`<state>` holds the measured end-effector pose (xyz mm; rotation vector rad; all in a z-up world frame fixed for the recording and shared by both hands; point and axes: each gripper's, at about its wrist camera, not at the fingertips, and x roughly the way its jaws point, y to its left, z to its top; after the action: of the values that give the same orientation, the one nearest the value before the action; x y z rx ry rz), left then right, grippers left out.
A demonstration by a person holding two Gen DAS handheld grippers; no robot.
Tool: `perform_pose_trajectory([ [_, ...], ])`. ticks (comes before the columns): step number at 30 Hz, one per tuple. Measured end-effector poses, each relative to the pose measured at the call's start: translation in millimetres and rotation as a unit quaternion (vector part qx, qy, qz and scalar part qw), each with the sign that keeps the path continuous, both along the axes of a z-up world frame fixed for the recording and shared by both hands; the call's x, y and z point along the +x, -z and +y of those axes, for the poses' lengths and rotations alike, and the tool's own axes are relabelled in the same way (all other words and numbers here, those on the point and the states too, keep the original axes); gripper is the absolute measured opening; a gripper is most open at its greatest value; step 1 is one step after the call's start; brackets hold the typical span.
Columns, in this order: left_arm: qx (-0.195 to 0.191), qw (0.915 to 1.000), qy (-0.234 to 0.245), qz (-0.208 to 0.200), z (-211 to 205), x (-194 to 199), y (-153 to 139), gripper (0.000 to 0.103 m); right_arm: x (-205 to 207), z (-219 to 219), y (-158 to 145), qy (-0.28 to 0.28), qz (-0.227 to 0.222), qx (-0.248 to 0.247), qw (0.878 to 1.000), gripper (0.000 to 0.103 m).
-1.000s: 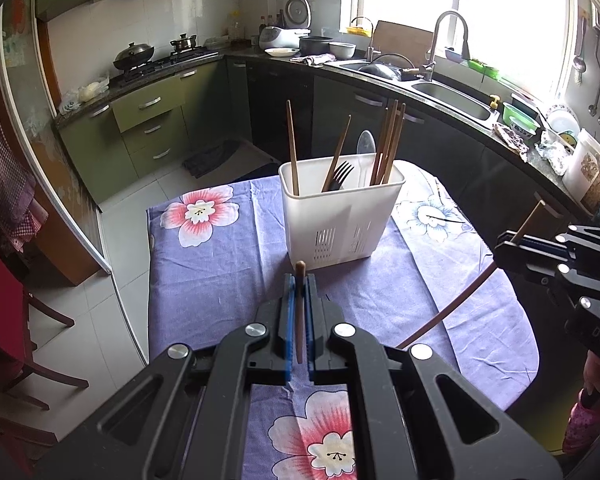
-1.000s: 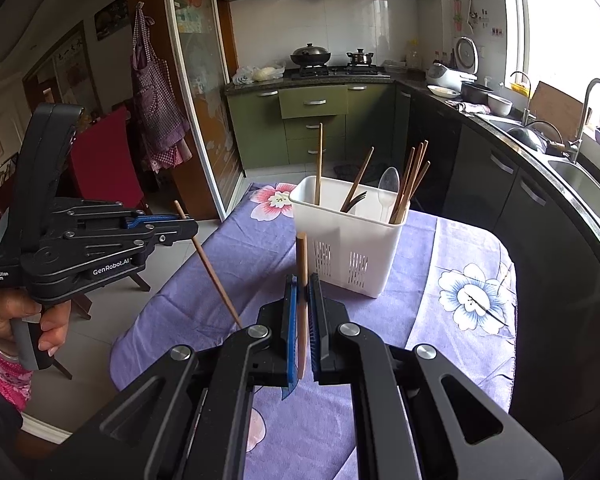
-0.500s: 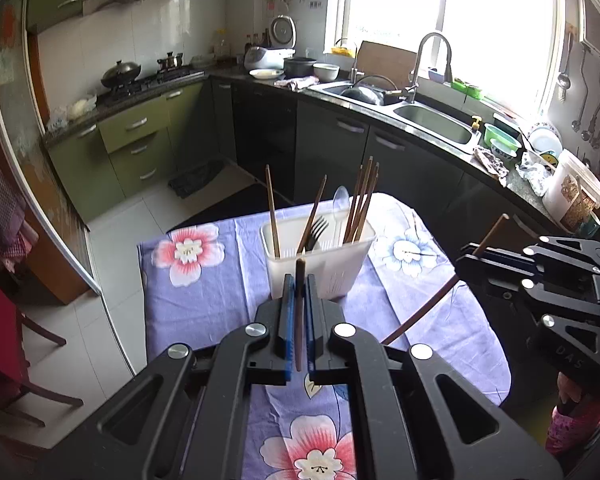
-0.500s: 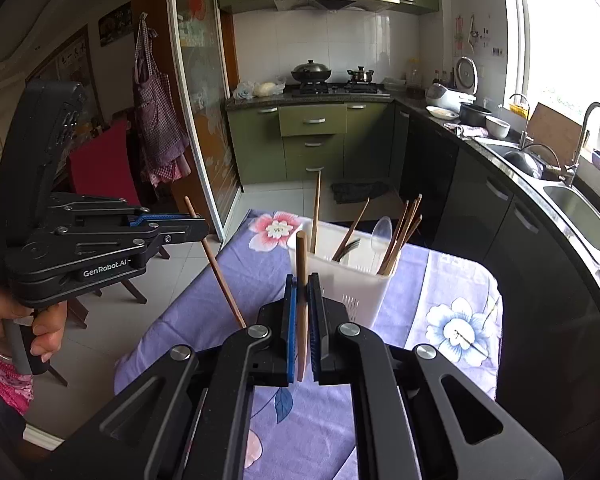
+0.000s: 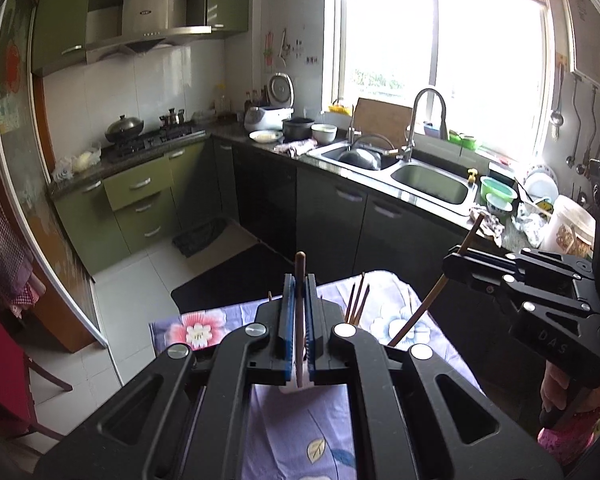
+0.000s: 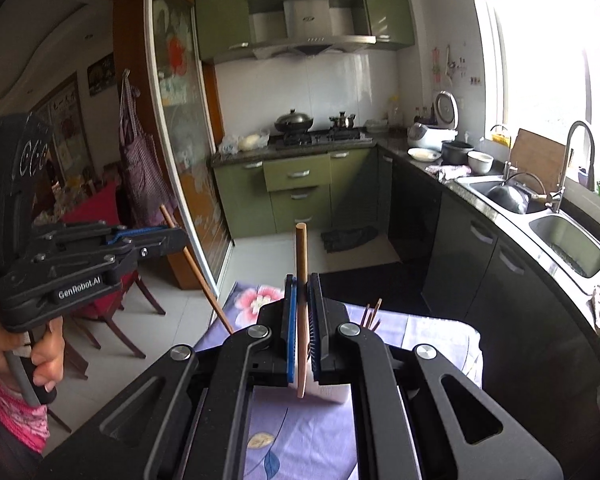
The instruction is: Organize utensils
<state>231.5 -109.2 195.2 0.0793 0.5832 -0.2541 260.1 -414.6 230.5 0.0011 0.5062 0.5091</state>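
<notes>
Chopsticks are in both my grippers: left gripper (image 5: 299,312) pinches one chopstick (image 5: 299,276), right gripper (image 6: 302,320) pinches another chopstick (image 6: 301,256), above the holder (image 6: 328,390).

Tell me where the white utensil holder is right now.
The white utensil holder stands on the floral tablecloth, mostly hidden behind the right gripper in the right wrist view, chopstick tips poking above it.

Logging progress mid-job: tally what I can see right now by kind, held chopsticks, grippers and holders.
Held chopsticks: 2, the left chopstick, the right chopstick
Grippers: 2, left gripper, right gripper
White utensil holder, mostly hidden: 1
Total: 5
</notes>
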Motion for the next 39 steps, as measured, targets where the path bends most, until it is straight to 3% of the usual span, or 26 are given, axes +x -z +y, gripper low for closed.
perform_pose_trajectory([
  [5, 0.006, 0.9994, -0.022, -0.028, -7.3, 27.7, -2.2, 0.004, 30.3, -3.3, -7.1, 0.025, -0.014, 0.004, 1.000, 0.006],
  [10, 0.012, 0.9995, -0.025, -0.013, -11.4, 52.7, 22.5, 0.004, 62.8, -2.8, 11.2, 0.034, -0.001, 0.000, 0.999, 0.006],
  [15, 0.010, 0.9995, -0.024, 0.016, -10.8, 71.1, 60.4, 0.005, 89.5, 6.3, 46.4, 0.024, 0.027, -0.006, 0.999, 0.006],
  [25, 0.011, 0.9981, -0.014, 0.060, -5.9, 76.2, 121.1, 0.006, 94.8, 20.7, 123.2, 0.000, 0.083, -0.023, 0.996, 0.010],
  [26, 0.014, 0.9980, -0.014, 0.060, -5.8, 74.1, 123.8, 0.009, 93.1, 19.6, 126.0, 0.001, 0.084, -0.022, 0.996, 0.021],
  [27, 0.015, 0.9981, -0.014, 0.059, -5.3, 71.1, 126.0, 0.017, 88.8, 17.3, 128.0, 0.002, 0.083, -0.022, 0.996, 0.025],
  [28, 0.016, 0.9983, -0.016, 0.054, -4.6, 67.5, 127.1, 0.026, 83.9, 17.4, 129.0, 0.004, 0.079, -0.025, 0.997, 0.025],
  [32, 0.012, 0.9993, -0.026, 0.024, -1.1, 42.2, 125.1, 0.038, 46.9, 11.4, 124.7, 0.008, 0.053, -0.025, 0.998, 0.026],
  [37, -0.007, 0.9980, -0.050, -0.039, 12.2, -21.6, 131.7, 0.076, -24.6, -11.4, 138.3, 0.034, 0.016, -0.018, 0.999, 0.049],
  [39, -0.004, 0.9966, -0.059, -0.057, 16.6, -48.0, 144.6, 0.082, -53.0, -17.5, 154.8, 0.047, 0.010, -0.022, 0.999, 0.059],
])
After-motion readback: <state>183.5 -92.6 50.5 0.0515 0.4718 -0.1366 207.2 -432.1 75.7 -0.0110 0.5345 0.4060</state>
